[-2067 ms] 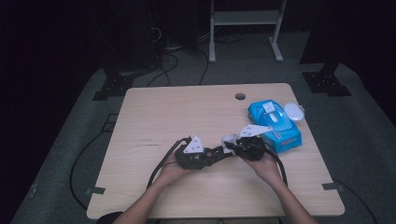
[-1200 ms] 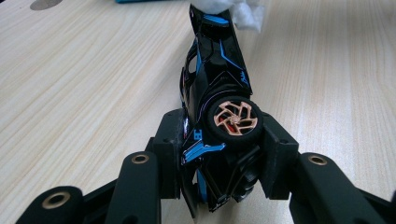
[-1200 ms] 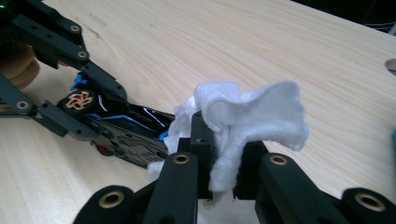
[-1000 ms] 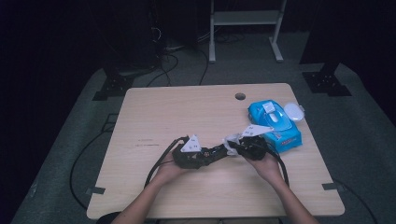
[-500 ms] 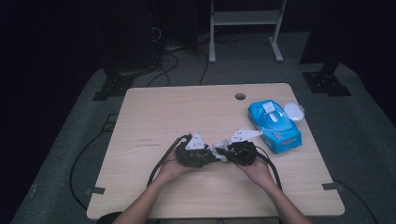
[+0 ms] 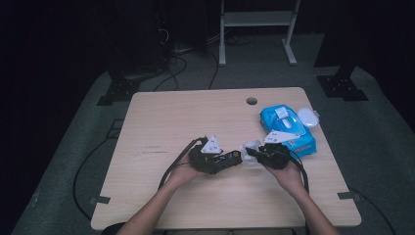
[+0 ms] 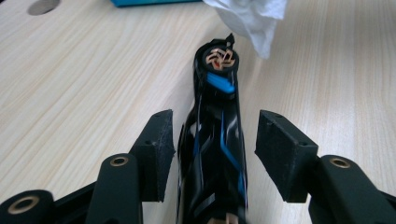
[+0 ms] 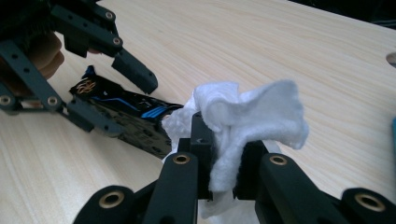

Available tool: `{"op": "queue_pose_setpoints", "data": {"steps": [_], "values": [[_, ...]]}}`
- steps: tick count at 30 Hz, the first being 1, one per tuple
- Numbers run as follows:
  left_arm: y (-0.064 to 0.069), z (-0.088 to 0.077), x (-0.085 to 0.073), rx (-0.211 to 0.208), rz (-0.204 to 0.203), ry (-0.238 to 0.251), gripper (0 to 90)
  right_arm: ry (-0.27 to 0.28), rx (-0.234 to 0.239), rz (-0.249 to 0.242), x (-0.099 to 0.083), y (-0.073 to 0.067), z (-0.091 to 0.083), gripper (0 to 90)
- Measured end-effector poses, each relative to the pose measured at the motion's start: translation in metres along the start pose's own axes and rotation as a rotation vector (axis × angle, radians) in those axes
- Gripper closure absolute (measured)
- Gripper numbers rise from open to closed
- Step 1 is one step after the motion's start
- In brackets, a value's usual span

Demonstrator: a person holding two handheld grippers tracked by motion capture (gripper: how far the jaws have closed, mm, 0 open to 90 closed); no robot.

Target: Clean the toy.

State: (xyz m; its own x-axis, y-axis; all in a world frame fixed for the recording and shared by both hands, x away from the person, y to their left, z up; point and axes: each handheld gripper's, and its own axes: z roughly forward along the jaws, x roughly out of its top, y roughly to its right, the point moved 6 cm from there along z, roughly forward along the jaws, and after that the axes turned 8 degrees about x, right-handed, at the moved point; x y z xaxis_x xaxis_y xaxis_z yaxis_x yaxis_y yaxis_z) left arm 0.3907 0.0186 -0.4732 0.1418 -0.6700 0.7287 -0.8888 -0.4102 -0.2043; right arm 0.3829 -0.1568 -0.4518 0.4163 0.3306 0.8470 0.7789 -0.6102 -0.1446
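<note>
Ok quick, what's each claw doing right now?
Left gripper: just been opening, jaws apart, black and blue gadget lying between them, not squeezed.
Right gripper: closed on the white wipe.

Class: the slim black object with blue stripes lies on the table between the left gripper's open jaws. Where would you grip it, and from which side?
Probably mid-body on the slim black object with blue stripes, the left gripper coming along its length, pads on its long flat sides.

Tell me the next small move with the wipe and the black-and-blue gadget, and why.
Probably close the left hand-held gripper back onto the black-and-blue gadget: its jaws have just been opening and stand clear of it, while the right hand-held gripper holds the white wipe against its end.
</note>
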Motion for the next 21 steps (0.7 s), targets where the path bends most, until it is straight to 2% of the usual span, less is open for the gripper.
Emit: {"op": "queue_pose_setpoints", "data": {"steps": [1,4,7,10,12,13,15,17,19,21], "values": [[0.001,0.005,0.004,-0.02,-0.002,-0.027,46.1,0.005,0.001,0.008,-0.001,0.002,0.0,80.8],[0.0,0.018,0.01,-0.039,-0.002,-0.084,45.9,0.009,0.003,0.037,-0.005,0.009,0.001,80.8],[-0.001,0.027,0.012,-0.044,-0.011,-0.147,49.3,0.005,0.015,0.056,-0.01,0.013,0.004,80.8],[-0.001,0.031,0.013,-0.022,0.015,-0.187,54.9,0.001,0.033,0.076,-0.012,0.016,0.007,80.8],[-0.002,0.031,0.015,-0.033,0.005,-0.213,58.5,0.011,0.051,0.085,-0.012,0.016,0.008,80.8],[-0.002,0.03,0.015,-0.029,0.029,-0.219,58.7,0.015,0.058,0.089,-0.011,0.015,0.008,80.8],[-0.001,0.028,0.016,-0.029,0.039,-0.192,59.1,0.023,0.077,0.088,-0.008,0.012,0.008,80.8],[0.0,0.023,0.016,-0.038,0.023,-0.15,59.3,0.041,0.103,0.092,-0.004,0.009,0.006,80.8],[0.003,0.016,0.016,-0.042,0.047,-0.117,62.0,0.069,0.157,0.106,0.002,0.004,0.003,80.8],[0.006,0.008,0.017,-0.028,0.069,-0.086,62.0,0.097,0.226,0.117,0.01,-0.003,0.0,80.8]]}}
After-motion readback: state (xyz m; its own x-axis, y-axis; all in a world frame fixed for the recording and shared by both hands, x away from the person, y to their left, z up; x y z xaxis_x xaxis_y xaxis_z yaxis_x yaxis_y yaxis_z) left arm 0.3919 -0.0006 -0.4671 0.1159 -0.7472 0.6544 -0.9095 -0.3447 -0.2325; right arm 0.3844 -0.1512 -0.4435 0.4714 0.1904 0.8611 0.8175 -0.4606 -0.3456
